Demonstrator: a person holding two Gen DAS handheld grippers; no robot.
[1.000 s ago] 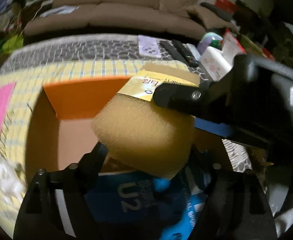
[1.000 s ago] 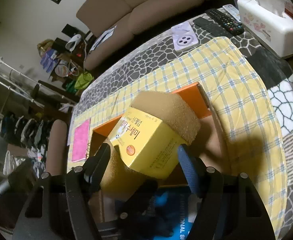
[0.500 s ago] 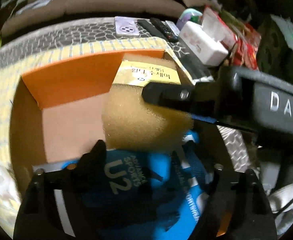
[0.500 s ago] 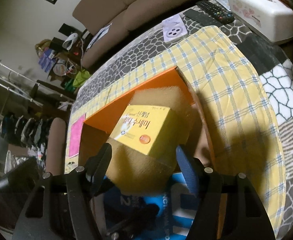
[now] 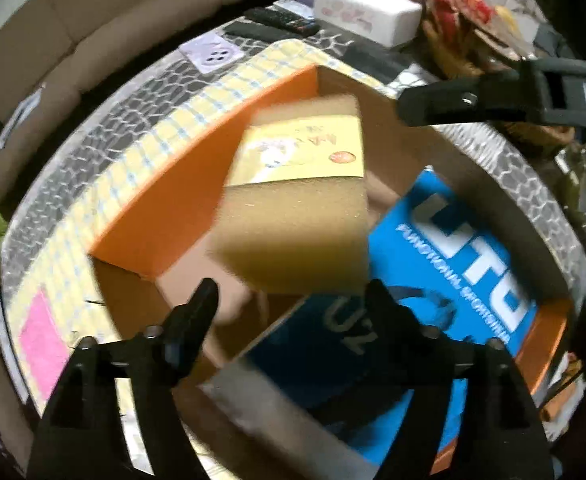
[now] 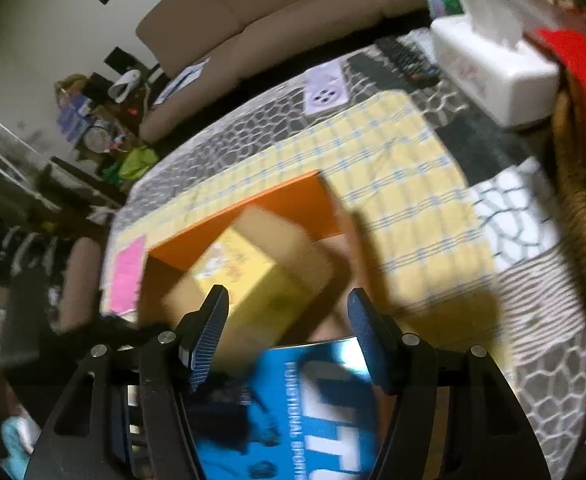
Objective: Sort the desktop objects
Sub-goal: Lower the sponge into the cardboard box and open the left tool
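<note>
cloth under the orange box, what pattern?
Yellow plaid with thin blue lines, on the cloth; clearest in the right wrist view.

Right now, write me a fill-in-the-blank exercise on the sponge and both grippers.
1. The tan sponge with the yellow paper sleeve lies inside the ____ cardboard box.
2. The left gripper holds nothing; its jaws are ____.
3. The right gripper is also ____.
4. Beside the sponge lies a ____ package with white letters.

Missing words: orange; open; open; blue
</note>
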